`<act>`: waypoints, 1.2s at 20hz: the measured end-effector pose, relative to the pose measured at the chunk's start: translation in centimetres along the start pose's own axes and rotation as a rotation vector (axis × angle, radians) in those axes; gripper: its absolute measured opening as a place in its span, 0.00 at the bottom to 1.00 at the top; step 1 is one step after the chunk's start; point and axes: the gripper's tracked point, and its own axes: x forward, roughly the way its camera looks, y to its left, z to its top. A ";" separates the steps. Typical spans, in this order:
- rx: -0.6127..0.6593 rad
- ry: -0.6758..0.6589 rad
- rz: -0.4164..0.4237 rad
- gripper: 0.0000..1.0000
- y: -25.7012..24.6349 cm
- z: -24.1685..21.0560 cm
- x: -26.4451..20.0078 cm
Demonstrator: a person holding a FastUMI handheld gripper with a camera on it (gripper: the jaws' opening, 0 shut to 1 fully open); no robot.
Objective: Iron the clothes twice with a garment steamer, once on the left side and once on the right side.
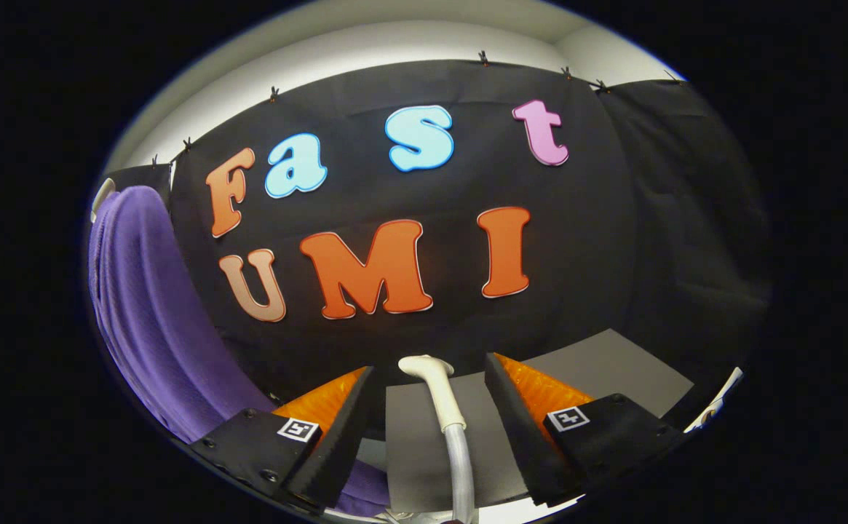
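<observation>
Steamer head [429, 367] lies on the grey table [613, 364], right in the middle between my two fingers, and it touches neither of them. It is a pale, off-white piece with a bent tip that points a little to the right. From it a pale grey hose [460, 466] runs back toward me along the table top and passes under the gripper.

My gripper [429, 375] is wide open. There is a clear gap on each side between the steamer head and the fingers [343, 422], so I hold nothing. The fingertips reach about as far forward as the tip of the steamer head.

The clothes, one purple garment [143, 306] of soft ribbed cloth, hang well to the left of my left finger. The garment falls in long folds from a white hanger [100, 196], of which I see only a small part at the top. Its lower part comes down behind my left finger and reaches the table edge near me.

Beyond the fingers stands the black cloth wall [649, 218] of the booth, clipped along its top edge.
</observation>
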 end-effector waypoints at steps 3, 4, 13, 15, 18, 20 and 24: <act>-0.046 0.097 0.005 0.99 -1.1 -3.2 5.7; -0.047 0.134 0.012 0.99 -1.3 -4.4 7.2; -0.024 0.389 0.009 0.99 -2.2 -11.1 14.6; -0.030 0.441 -0.014 0.98 -3.3 -12.6 15.3; -0.022 0.529 -0.012 0.78 -3.5 -14.7 15.8; -0.002 0.571 0.012 0.61 -3.0 -15.9 15.4; -0.016 0.507 -0.033 0.46 -3.3 -14.0 14.0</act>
